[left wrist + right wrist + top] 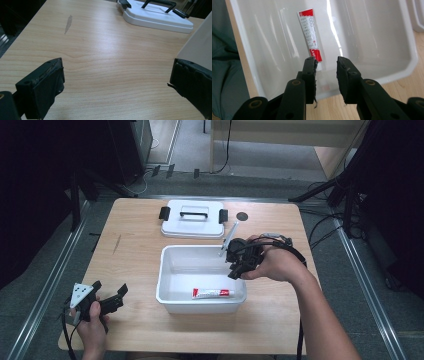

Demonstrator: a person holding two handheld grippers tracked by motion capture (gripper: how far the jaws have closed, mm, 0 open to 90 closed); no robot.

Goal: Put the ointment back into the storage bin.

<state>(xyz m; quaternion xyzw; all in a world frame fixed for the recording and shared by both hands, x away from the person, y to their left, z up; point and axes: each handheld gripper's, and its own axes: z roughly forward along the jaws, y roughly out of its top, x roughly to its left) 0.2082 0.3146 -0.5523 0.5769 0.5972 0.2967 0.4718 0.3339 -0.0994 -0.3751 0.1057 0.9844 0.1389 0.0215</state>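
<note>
A white plastic bin [165,270] stands at the table's middle. A red and white toothpaste tube [212,293] lies flat inside it along the near wall. My right gripper [235,271] hovers over the bin's right rim and points down into it. In the right gripper view its jaws [325,61] are a narrow gap apart and hold nothing, with the tube [309,32] just beyond their tips on the bin floor [374,32]. My left gripper [109,288] rests open at the front left corner, and its jaws [115,72] stand wide over bare wood.
The bin's white lid [192,222] with black handle and clips lies flat behind the bin, also seen as the lid [155,15]. A dark round spot [242,216] marks the table near it. The bin wall [197,47] stands right of my left gripper.
</note>
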